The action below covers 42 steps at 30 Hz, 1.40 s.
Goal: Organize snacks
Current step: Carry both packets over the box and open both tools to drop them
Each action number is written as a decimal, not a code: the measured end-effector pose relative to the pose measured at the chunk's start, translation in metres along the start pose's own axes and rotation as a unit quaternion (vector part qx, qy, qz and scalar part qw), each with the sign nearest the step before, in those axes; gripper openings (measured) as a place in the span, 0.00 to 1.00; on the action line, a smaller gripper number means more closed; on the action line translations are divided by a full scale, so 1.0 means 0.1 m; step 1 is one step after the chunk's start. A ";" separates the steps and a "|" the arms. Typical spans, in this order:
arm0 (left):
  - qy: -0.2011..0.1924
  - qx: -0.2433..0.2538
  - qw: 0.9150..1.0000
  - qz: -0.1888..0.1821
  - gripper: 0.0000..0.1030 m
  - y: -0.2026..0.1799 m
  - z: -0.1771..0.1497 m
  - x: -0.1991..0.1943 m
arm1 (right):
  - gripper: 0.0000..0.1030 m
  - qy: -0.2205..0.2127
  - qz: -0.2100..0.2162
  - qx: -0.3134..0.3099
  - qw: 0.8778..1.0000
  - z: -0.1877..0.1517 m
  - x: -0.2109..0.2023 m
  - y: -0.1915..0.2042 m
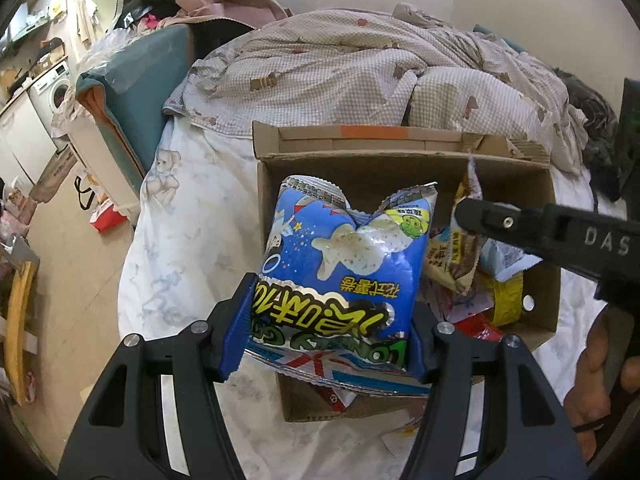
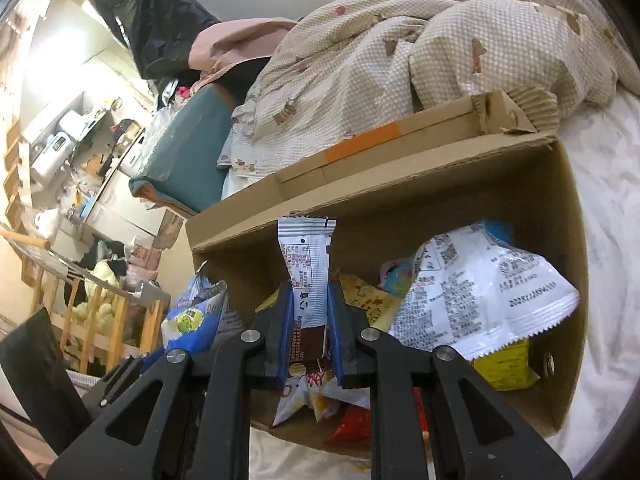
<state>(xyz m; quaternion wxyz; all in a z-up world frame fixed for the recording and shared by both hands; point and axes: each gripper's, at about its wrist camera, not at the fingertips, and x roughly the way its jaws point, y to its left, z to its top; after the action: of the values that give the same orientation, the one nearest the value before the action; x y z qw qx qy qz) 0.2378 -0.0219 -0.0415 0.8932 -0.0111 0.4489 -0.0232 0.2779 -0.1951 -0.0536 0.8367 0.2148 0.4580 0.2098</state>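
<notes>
My left gripper (image 1: 326, 330) is shut on a puffy blue snack bag (image 1: 344, 256) with yellow lettering, held above the left part of the cardboard box (image 1: 268, 184). My right gripper (image 2: 308, 334) is shut on a slim white-and-brown snack bar packet (image 2: 306, 268), which sticks up between its blue pads over the box (image 2: 400, 208). In the left wrist view the right gripper (image 1: 464, 210) reaches in from the right with that packet (image 1: 466, 240). The blue bag (image 2: 196, 316) shows at the left edge in the right wrist view. Several other snack packets lie inside the box.
The box sits on a white bed sheet (image 1: 192, 248) beside a rumpled checked duvet (image 1: 360, 64). A large white packet (image 2: 476, 296) and a yellow packet (image 2: 508, 368) lie at the box's right. A teal cushion (image 1: 136, 76) and cluttered floor are off to the left.
</notes>
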 end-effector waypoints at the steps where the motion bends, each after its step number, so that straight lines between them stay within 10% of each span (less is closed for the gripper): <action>1: -0.001 0.002 1.000 -0.001 0.58 -0.01 0.00 0.00 | 0.17 0.000 0.002 -0.004 1.000 0.00 0.01 0.02; 13: -0.004 0.001 1.000 -0.028 0.66 -0.08 0.02 -0.07 | 0.27 -0.016 0.012 0.019 1.000 0.03 -0.07 -0.07; 17: -0.013 -0.005 0.999 -0.035 0.90 -0.09 0.02 -0.12 | 0.67 -0.036 0.026 0.022 0.999 0.02 -0.16 -0.06; 42: -0.057 -0.005 0.998 -0.026 0.90 0.13 -0.17 -0.66 | 0.67 -0.038 -0.053 0.006 0.998 -0.60 -0.86 -0.14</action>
<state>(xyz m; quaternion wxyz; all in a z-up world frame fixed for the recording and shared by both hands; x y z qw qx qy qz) 0.1856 -0.0055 0.0007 0.9165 -0.0285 0.3966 -0.0434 0.1860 -0.2439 -0.0322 0.8621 0.2025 0.4383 0.1541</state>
